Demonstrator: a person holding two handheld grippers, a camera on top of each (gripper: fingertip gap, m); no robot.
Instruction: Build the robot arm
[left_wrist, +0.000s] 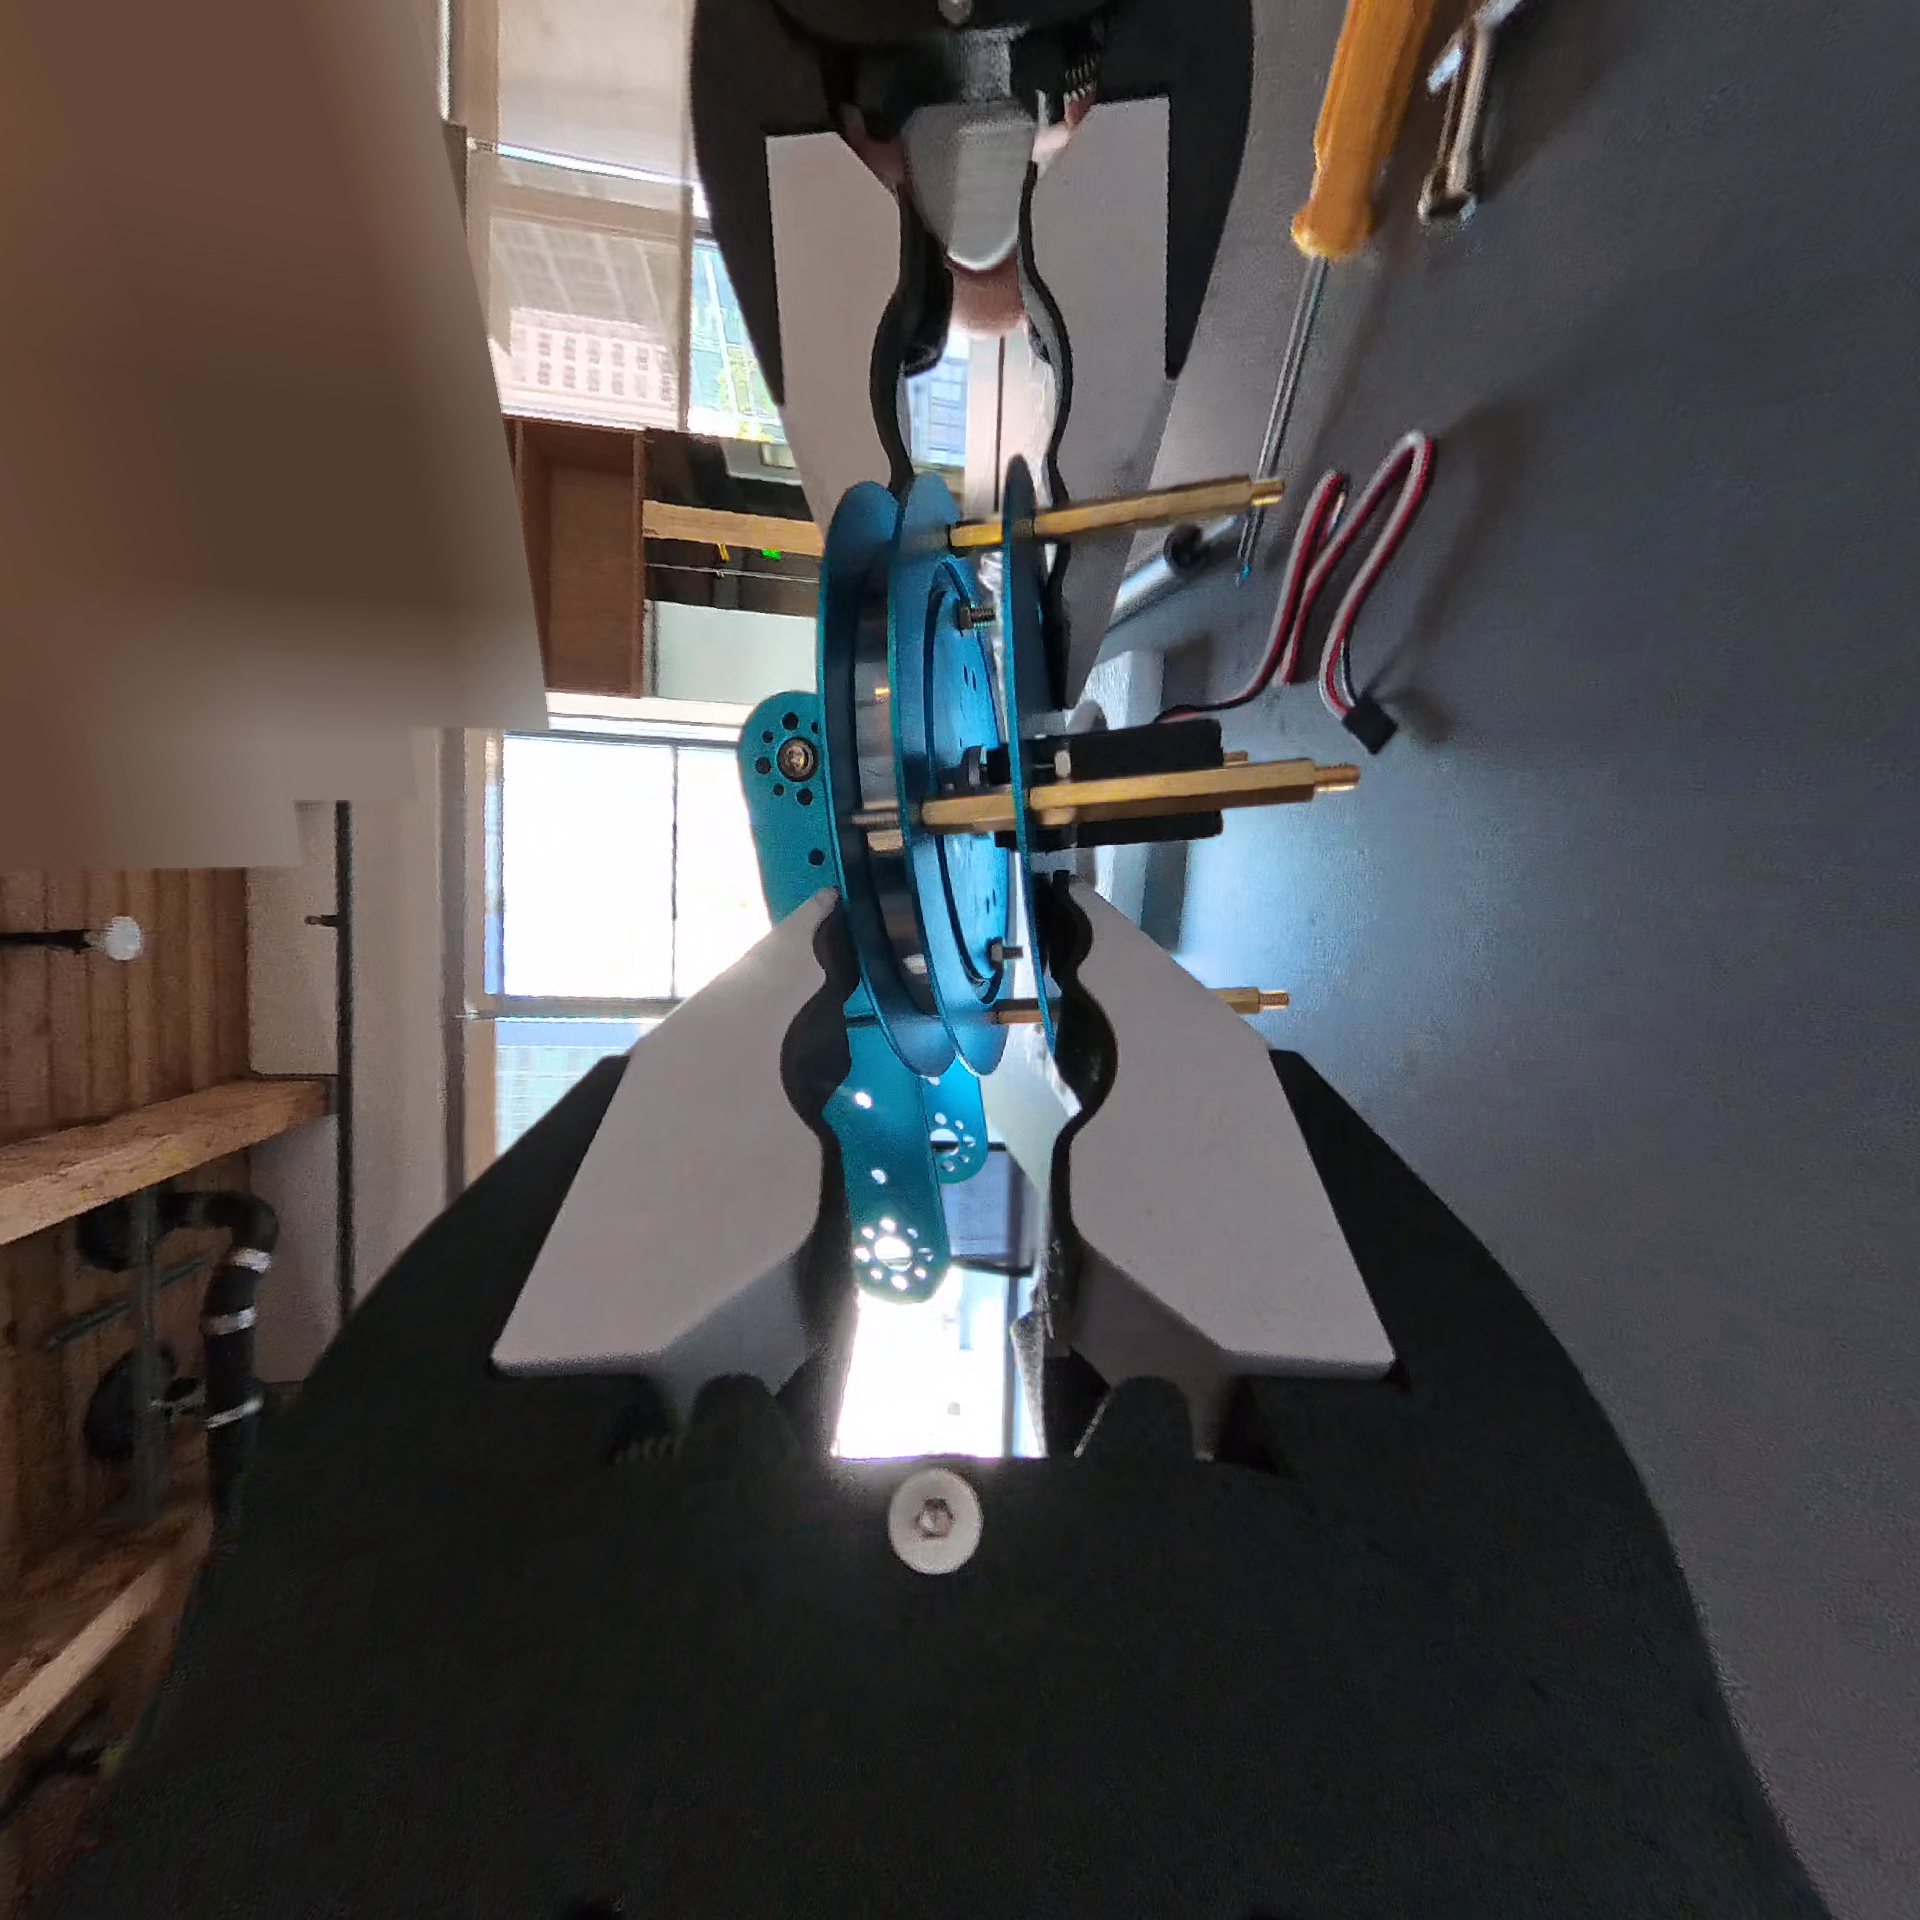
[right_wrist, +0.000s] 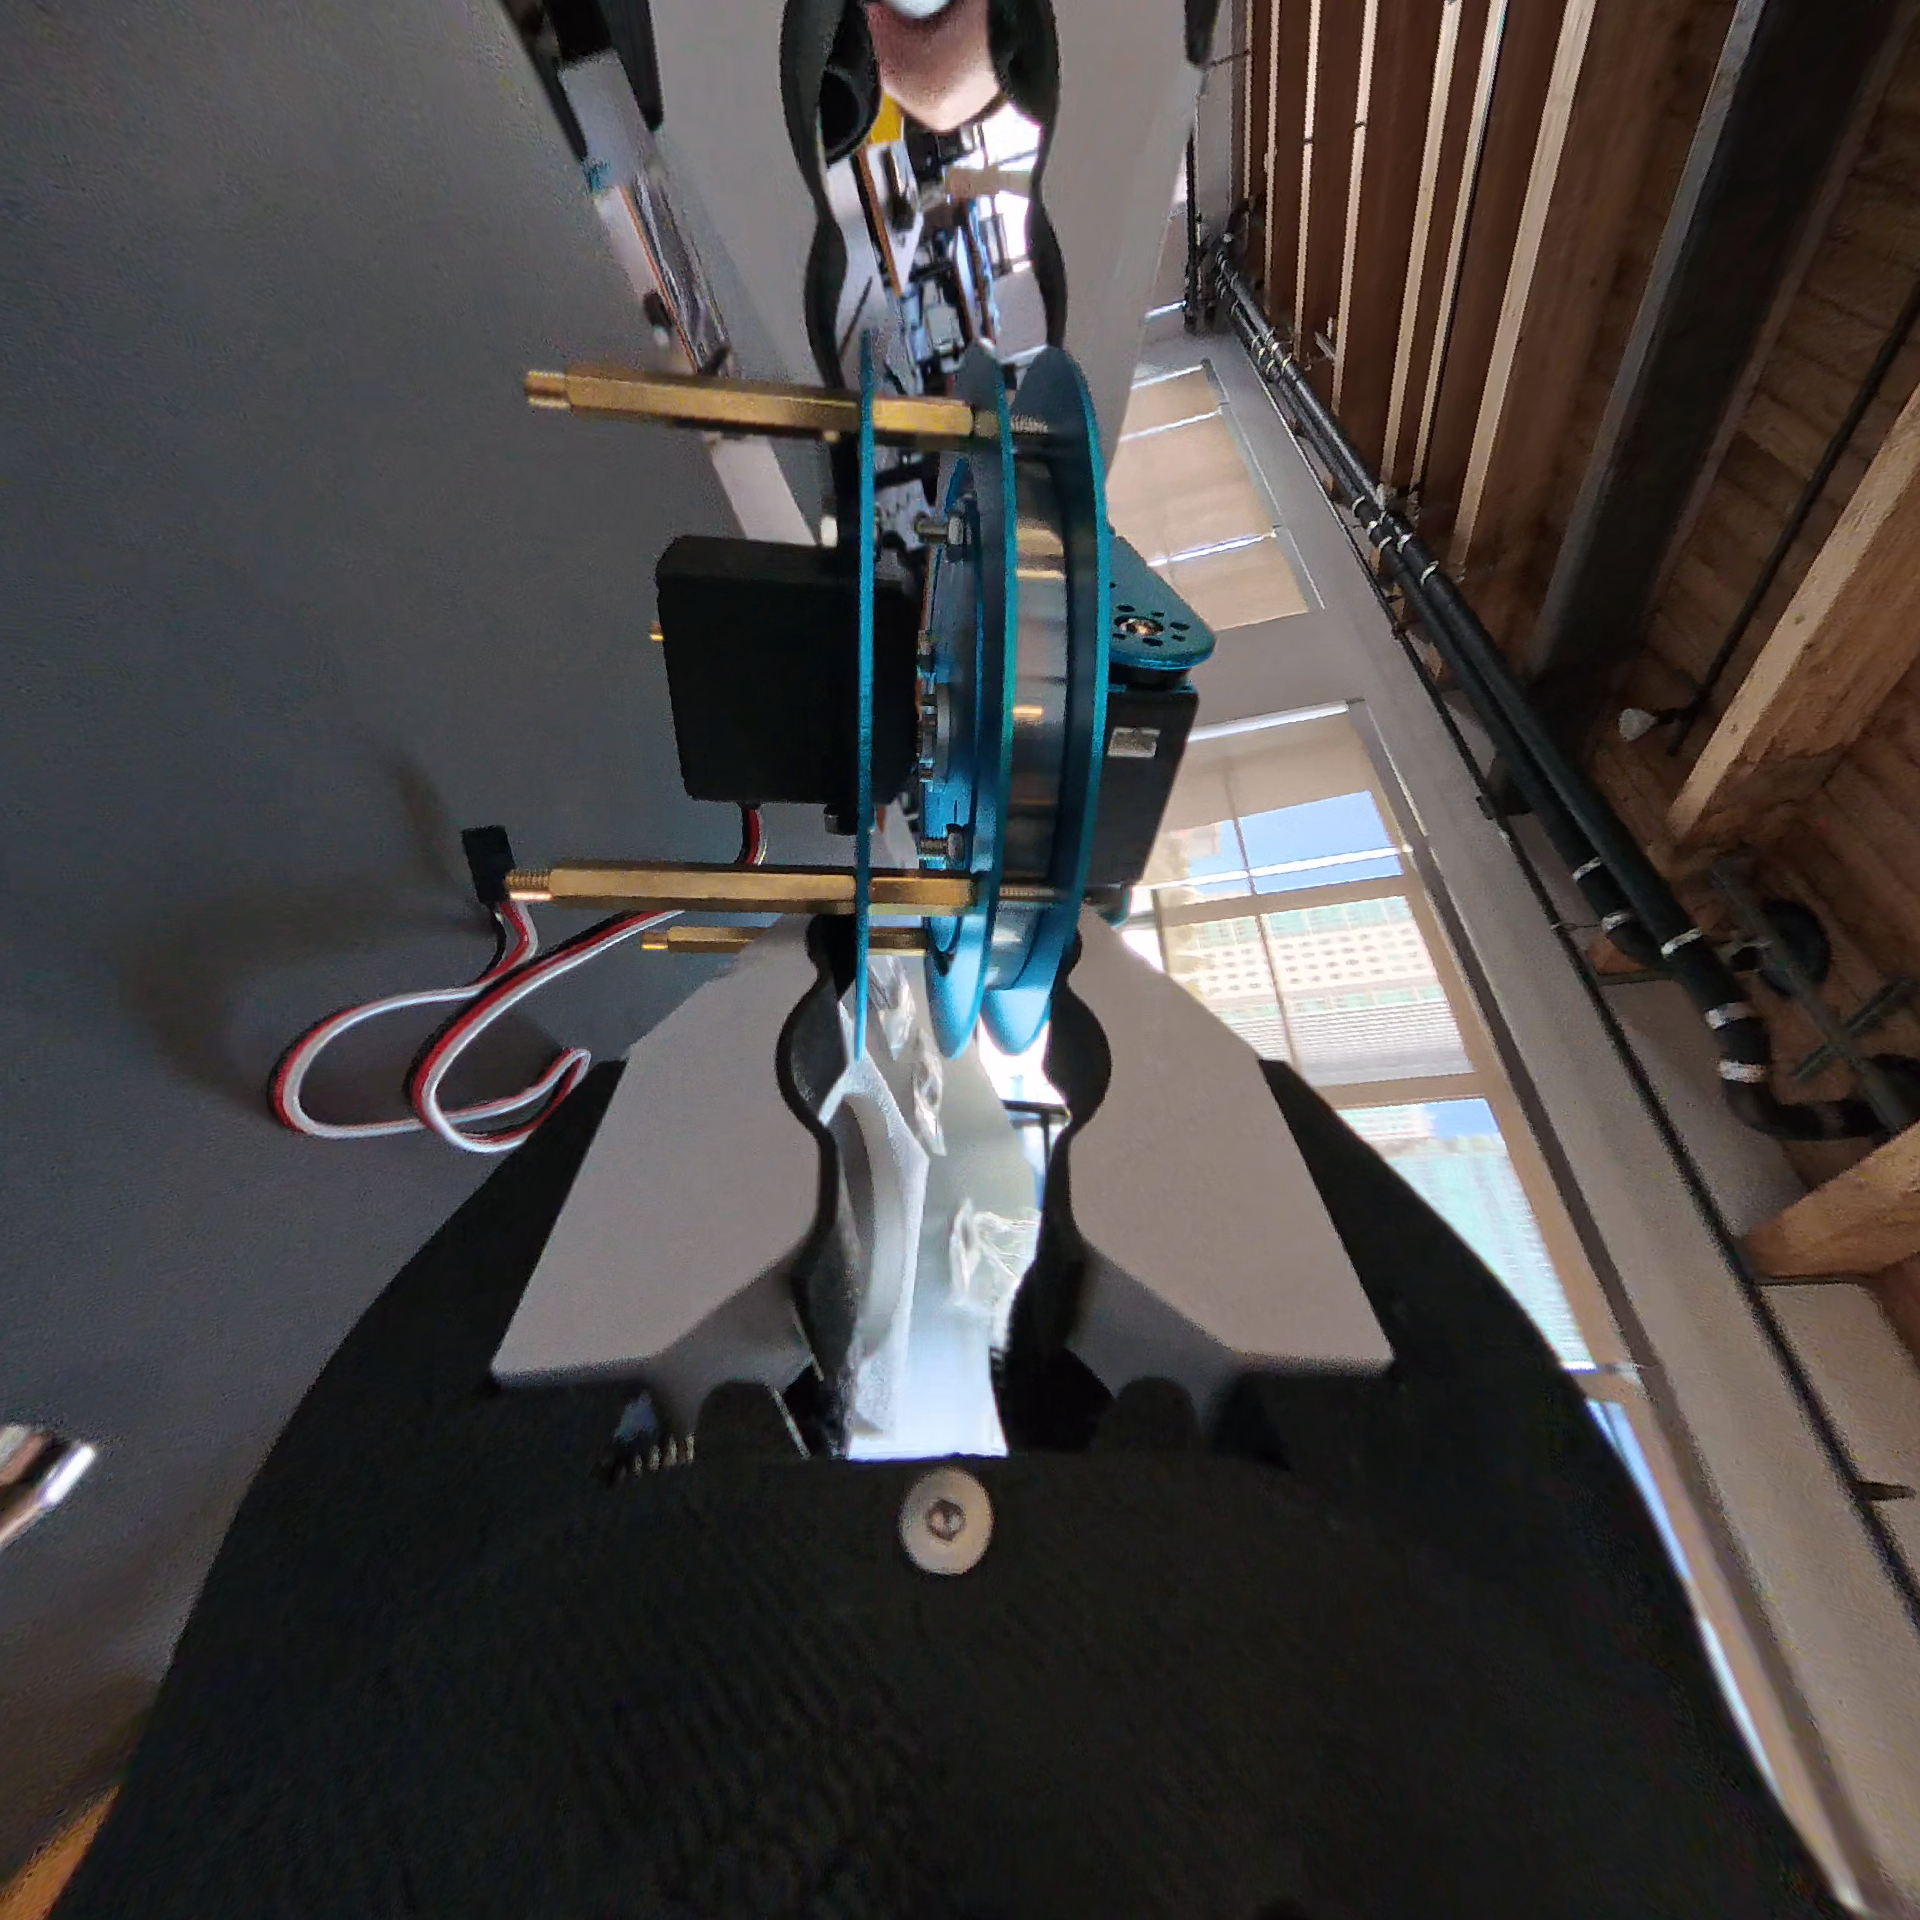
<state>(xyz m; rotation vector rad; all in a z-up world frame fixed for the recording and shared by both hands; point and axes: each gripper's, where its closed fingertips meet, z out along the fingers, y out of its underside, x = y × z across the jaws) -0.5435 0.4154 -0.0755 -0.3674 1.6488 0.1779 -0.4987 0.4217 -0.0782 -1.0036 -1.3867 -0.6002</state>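
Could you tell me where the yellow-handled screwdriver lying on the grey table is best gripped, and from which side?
Probably the yellow handle of the screwdriver, closing across its width from above. It lies flat on the grey table; the handle is thick, the thin metal shaft offers little to pinch.

A yellow-handled screwdriver (left_wrist: 1361, 114) is lying on the grey table (left_wrist: 1662, 1039), with a shiny metal tool (left_wrist: 1460, 125) resting just beside it. Beyond the table's edge, daylight is coming through large windows (left_wrist: 592, 862). A wooden shelf (left_wrist: 156, 1143) is jutting from a plank wall, with black pipes (left_wrist: 234, 1320) running by it. Wooden slats (right_wrist: 1382, 208) are lining the wall.
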